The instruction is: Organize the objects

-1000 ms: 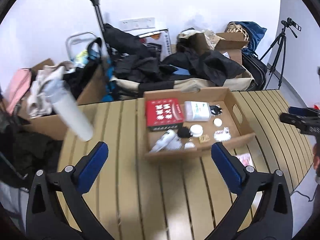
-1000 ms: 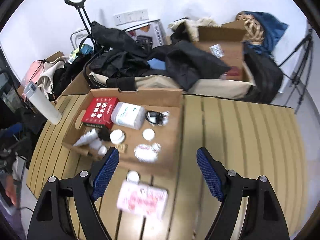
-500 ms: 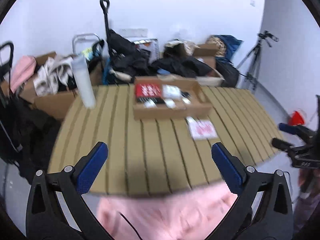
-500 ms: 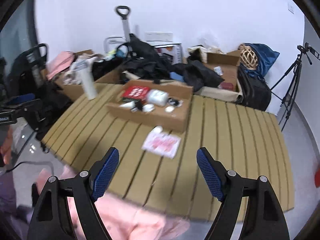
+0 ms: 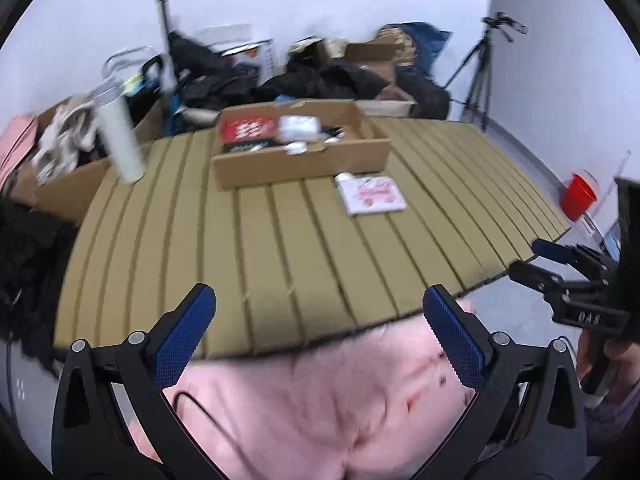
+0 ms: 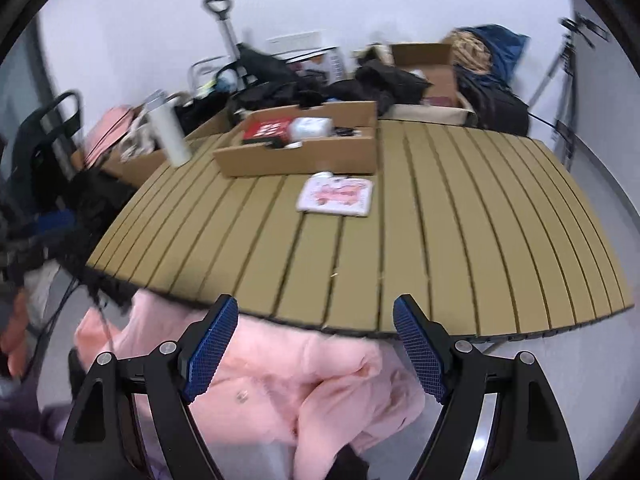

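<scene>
A shallow cardboard tray (image 5: 304, 162) (image 6: 304, 156) stands at the far middle of the slatted table (image 5: 280, 240) (image 6: 440, 232). It holds a red box (image 5: 249, 129) (image 6: 267, 128), a white pack (image 5: 299, 126) (image 6: 311, 127) and small items. A pink-printed packet (image 5: 371, 195) (image 6: 335, 196) and a small white lid (image 5: 343, 177) lie on the table in front of the tray. My left gripper (image 5: 319, 336) is open and empty, off the near table edge. My right gripper (image 6: 315, 344) is open and empty, also off the near edge. It also shows at the right of the left wrist view (image 5: 540, 260).
A white bottle (image 5: 120, 136) (image 6: 168, 132) stands at the table's far left. Pink cloth (image 5: 320, 400) (image 6: 260, 380) lies below the near edge. Bags, boxes and a trolley crowd the back wall. A tripod (image 5: 476, 76) and a red cup (image 5: 578, 196) stand right.
Both grippers have pulled far back from above the tray to beyond the near table edge. The pink cloth has come into view. Both stay open and empty.
</scene>
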